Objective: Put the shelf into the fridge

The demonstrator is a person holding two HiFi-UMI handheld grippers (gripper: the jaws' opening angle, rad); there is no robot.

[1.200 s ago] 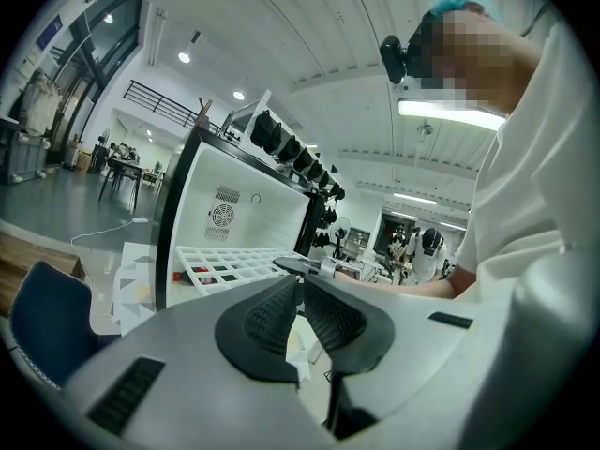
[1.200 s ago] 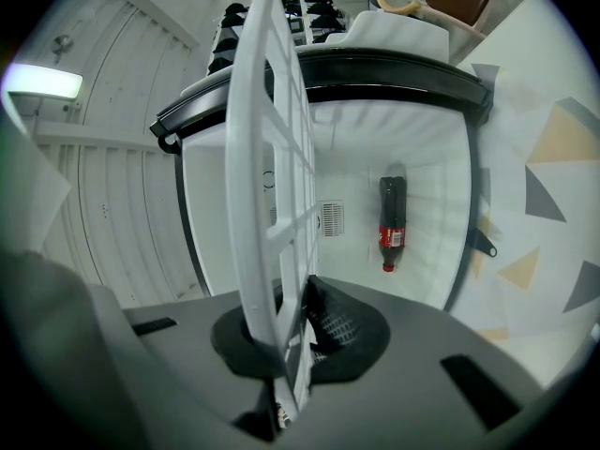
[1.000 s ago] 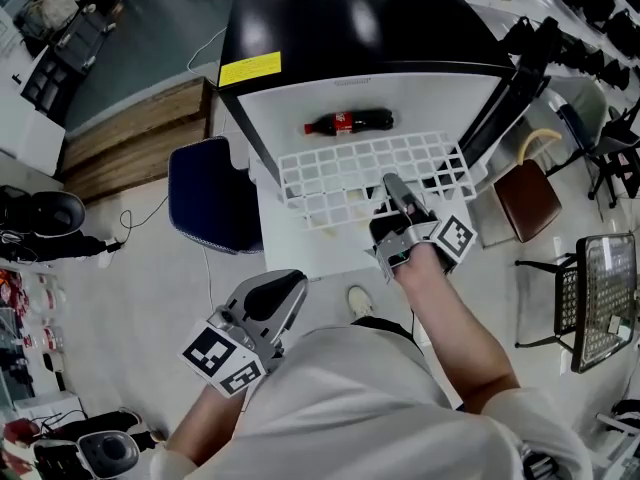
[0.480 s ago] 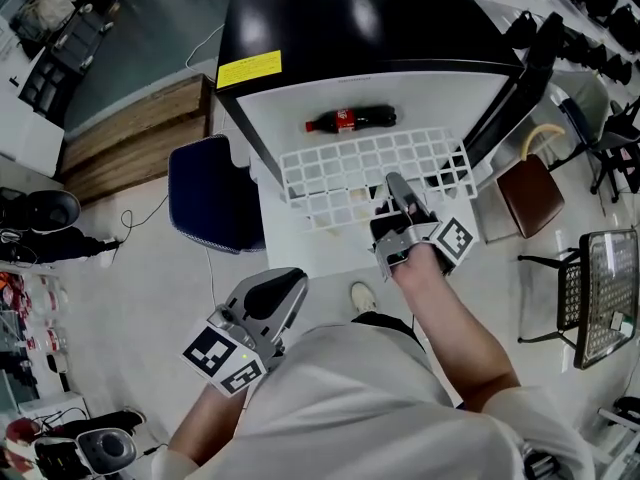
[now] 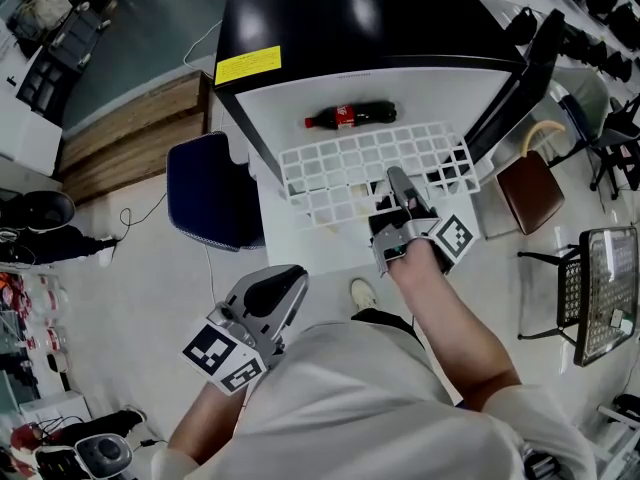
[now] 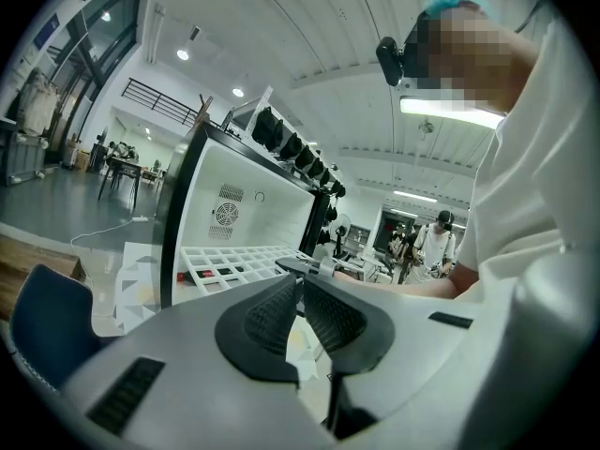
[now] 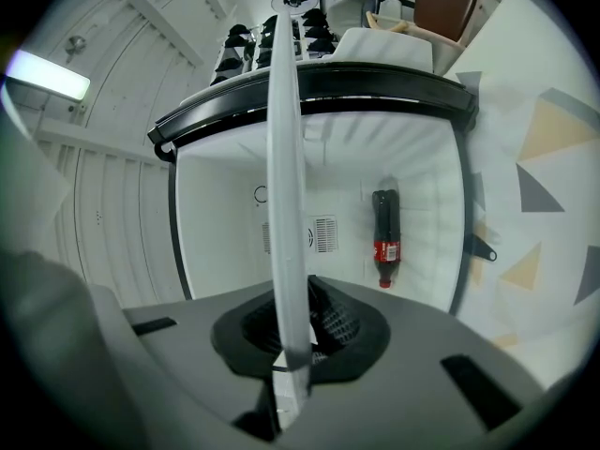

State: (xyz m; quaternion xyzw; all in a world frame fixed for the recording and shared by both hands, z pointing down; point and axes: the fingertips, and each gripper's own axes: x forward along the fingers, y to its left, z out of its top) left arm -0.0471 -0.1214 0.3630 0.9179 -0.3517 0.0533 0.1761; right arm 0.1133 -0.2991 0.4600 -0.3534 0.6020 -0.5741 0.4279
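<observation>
A white grid shelf (image 5: 365, 171) sticks partly out of the open black fridge (image 5: 360, 38), level over the fridge's white inside. My right gripper (image 5: 397, 182) is shut on the shelf's near edge; in the right gripper view the shelf (image 7: 286, 167) shows edge-on, running up from between the pads. A cola bottle (image 5: 351, 117) lies on the fridge floor beyond the shelf, seen too in the right gripper view as the bottle (image 7: 385, 235). My left gripper (image 5: 270, 294) hangs low by the person's body, jaws shut on nothing, far from the shelf. In the left gripper view the shelf (image 6: 230, 261) shows ahead.
The fridge door (image 5: 515, 83) stands open at the right. A dark blue chair seat (image 5: 210, 193) sits left of the fridge, a brown chair (image 5: 527, 193) to its right, and a black wire basket (image 5: 600, 288) at the far right. A wooden pallet (image 5: 130, 133) lies at the left.
The right gripper and the shelf have moved slightly farther into the fridge. The left gripper has barely shifted.
</observation>
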